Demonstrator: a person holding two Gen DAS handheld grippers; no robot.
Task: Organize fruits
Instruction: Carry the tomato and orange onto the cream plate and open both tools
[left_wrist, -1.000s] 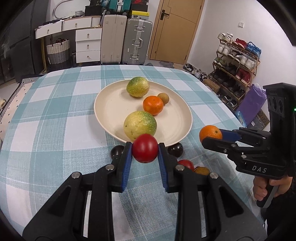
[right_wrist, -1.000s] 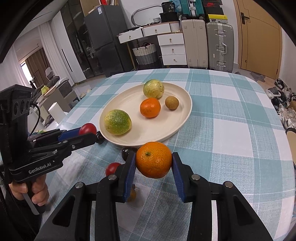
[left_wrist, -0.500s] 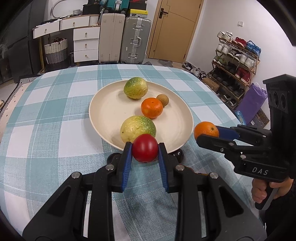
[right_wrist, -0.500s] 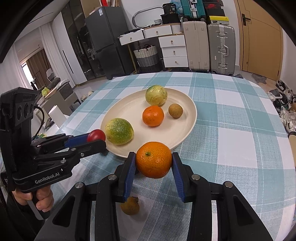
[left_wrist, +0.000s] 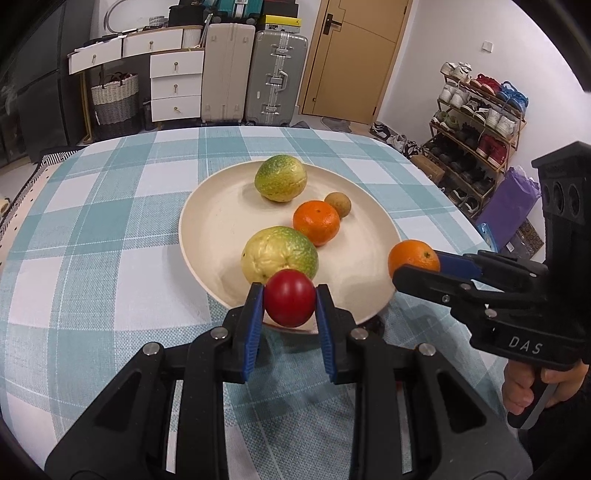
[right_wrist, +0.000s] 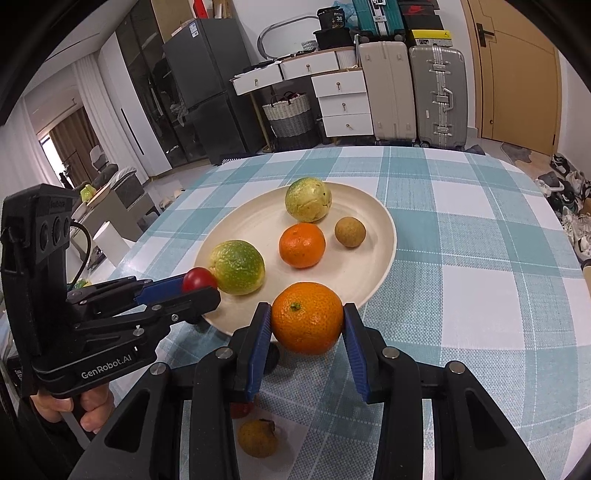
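Both grippers have advanced to the plate (left_wrist: 192, 236) rim at frame center, the left gripper (left_wrist: 290, 304) clamping a red fruit (left_wrist: 289, 302), the right gripper (right_wrist: 307, 319) clamping an orange (right_wrist: 306, 317), ready for release.

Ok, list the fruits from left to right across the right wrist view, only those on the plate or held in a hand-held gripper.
Red fruit in the left hand-held gripper → nearer green-yellow fruit → loose orange on the plate → small brown fruit. Left out for overlap: the farther green-yellow fruit and the right gripper's orange.

Dark fruit (right_wrist: 272, 360) mostly hidden behind fingers (right_wrist: 258, 350), red fruit (right_wrist: 242, 410) barely showing beneath them
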